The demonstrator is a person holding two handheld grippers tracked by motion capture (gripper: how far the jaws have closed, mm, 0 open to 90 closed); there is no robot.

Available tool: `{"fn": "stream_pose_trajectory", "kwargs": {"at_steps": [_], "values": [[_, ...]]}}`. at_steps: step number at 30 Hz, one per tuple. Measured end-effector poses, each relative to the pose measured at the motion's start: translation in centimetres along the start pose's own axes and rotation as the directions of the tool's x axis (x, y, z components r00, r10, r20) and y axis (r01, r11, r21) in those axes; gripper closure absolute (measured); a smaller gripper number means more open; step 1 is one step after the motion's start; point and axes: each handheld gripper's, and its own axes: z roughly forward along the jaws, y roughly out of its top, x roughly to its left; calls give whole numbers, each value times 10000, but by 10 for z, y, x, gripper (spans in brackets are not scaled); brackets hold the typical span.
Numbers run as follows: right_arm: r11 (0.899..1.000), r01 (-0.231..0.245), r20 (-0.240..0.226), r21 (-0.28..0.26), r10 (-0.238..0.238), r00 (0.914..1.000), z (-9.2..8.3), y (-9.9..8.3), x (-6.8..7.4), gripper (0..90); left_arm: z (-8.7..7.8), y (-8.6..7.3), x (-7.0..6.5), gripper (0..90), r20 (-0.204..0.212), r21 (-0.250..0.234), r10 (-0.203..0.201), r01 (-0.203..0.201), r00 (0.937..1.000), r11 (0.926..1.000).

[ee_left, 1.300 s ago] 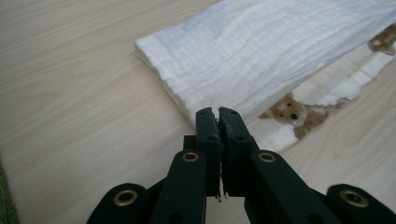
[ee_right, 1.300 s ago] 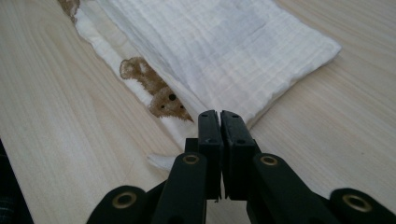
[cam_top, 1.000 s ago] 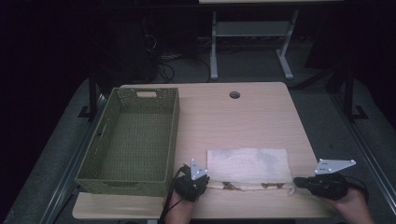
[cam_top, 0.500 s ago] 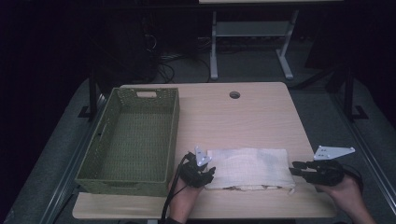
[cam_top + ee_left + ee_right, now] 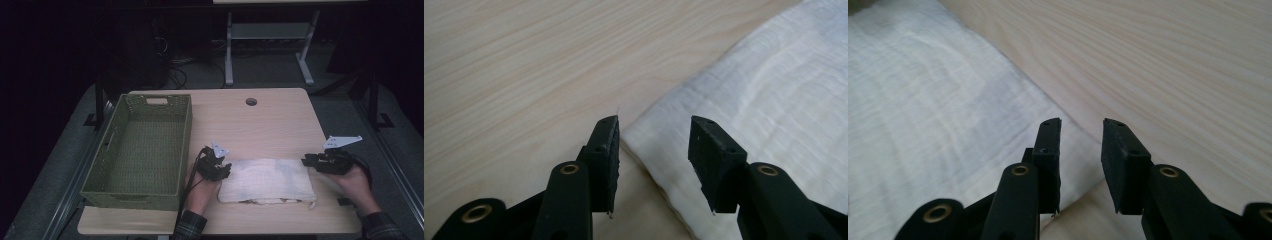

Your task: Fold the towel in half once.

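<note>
White folded cloth (image 5: 267, 179) is laid flat at the counter's (image 5: 280, 120) near edge beside the woven basket (image 5: 145, 145); the left claw (image 5: 654, 145) and right claw (image 5: 1081, 150), just opened and empty, are poised at opposite corners, seemingly for regripping.

We hold the left gripper (image 5: 216, 167) low near the front of the table, our left hand (image 5: 200, 187) wrapped under it and the forearm coming in from the bottom edge; its jaws have just been opening and stand apart, pressing on nothing. Our right gripper (image 5: 320, 161) sits well apart to the right, cradled in the right hand (image 5: 352, 180), its jaws slightly parted after just closing a little, gripping nothing.
</note>
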Motion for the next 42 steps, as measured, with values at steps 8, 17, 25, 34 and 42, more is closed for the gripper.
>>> {"fn": "stream_pose_trajectory", "kwargs": {"at_steps": [8,17,25,34,42], "values": [[9980,-301,-21,563,303,9995,17,-6,-16,685,13,5,14,541,-218,86,-272,274,9994,9996],[9973,-76,-286,727,97,9995,22,-7,-14,836,24,3,19,539,112,469,-198,193,9997,9987],[9963,74,-37,853,-71,10000,21,-5,-11,860,29,3,20,817,1024,329,-257,224,9944,9992],[9996,37,369,296,-48,9993,19,12,-24,861,27,11,28,855,472,-72,-269,273,9985,9996],[9999,-10,696,-142,20,9976,21,26,-37,861,23,30,35,855,59,-850,-392,395,9992,9956]]}}
